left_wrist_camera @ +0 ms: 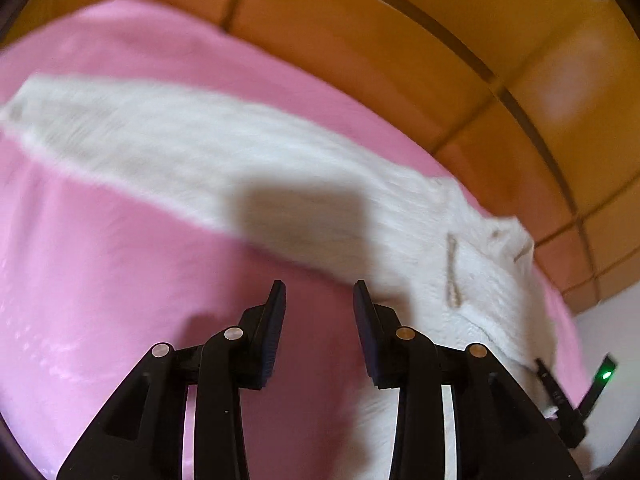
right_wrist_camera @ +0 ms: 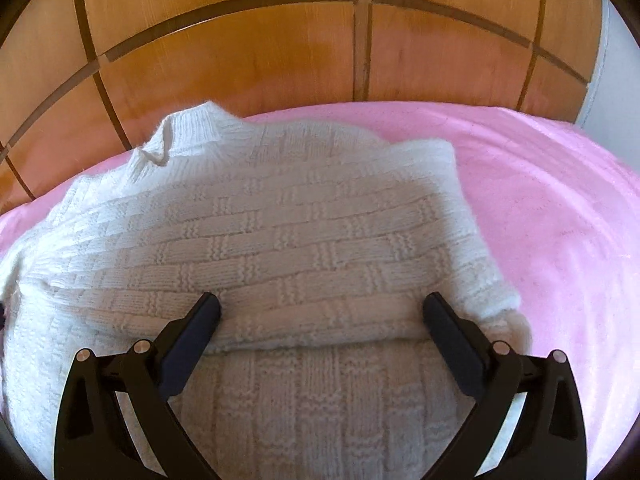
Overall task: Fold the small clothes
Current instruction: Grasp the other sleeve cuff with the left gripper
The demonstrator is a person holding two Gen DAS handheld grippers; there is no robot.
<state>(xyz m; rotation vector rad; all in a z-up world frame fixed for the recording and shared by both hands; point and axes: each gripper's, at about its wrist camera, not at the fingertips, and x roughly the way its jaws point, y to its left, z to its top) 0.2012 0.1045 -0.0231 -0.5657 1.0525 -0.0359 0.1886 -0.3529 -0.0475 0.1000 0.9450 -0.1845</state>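
Pink bedding [right_wrist_camera: 560, 208] covered the surface under both hand-held tools. Nearest the right gripper [right_wrist_camera: 320, 312], its fingers spread wide and empty, lay a folded panel of the white knitted sweater [right_wrist_camera: 280, 220], its edge just between the fingertips; the ribbed collar sat beyond, toward wooden panelling [right_wrist_camera: 240, 52]. The left gripper [left_wrist_camera: 319, 292] hovered partly open, gripping nothing, over bare pink cloth, with a blurred sleeve of the sweater [left_wrist_camera: 160, 136] stretching ahead and leftward, the garment's body to its right.
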